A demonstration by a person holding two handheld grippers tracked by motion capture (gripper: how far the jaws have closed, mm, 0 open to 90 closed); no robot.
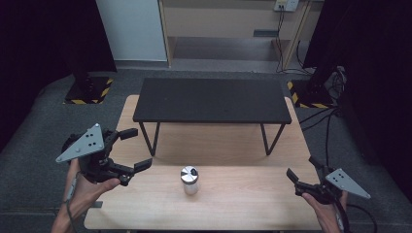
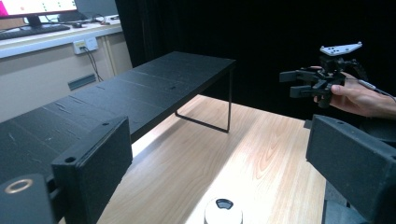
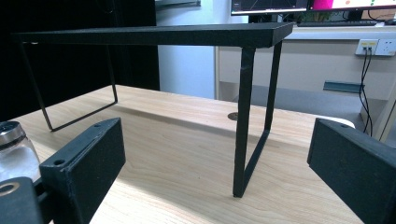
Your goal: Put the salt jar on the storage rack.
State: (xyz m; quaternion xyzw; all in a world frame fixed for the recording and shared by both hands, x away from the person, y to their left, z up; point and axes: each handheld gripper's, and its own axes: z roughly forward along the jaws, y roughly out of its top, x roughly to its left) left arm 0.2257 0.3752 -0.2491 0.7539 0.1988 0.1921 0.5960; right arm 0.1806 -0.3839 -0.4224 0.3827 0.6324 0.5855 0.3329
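Two grippers up, jaws spread wide on both, nothing held. Left gripper (image 1: 127, 150) at lower left of the high view, right gripper (image 1: 302, 171) at lower right. Between them, low centre, a glass shaker (image 1: 189, 180) with metal lid, upright on the wooden table (image 1: 233, 204). Behind it, mid-frame, a black shelf riser (image 1: 212, 100) on thin legs.

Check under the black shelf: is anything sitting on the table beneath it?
Under the black shelf, the right gripper view shows bare wooden table between its wire legs, plus a small round dark mark. The far end is out of frame there. The shaker stands in front.
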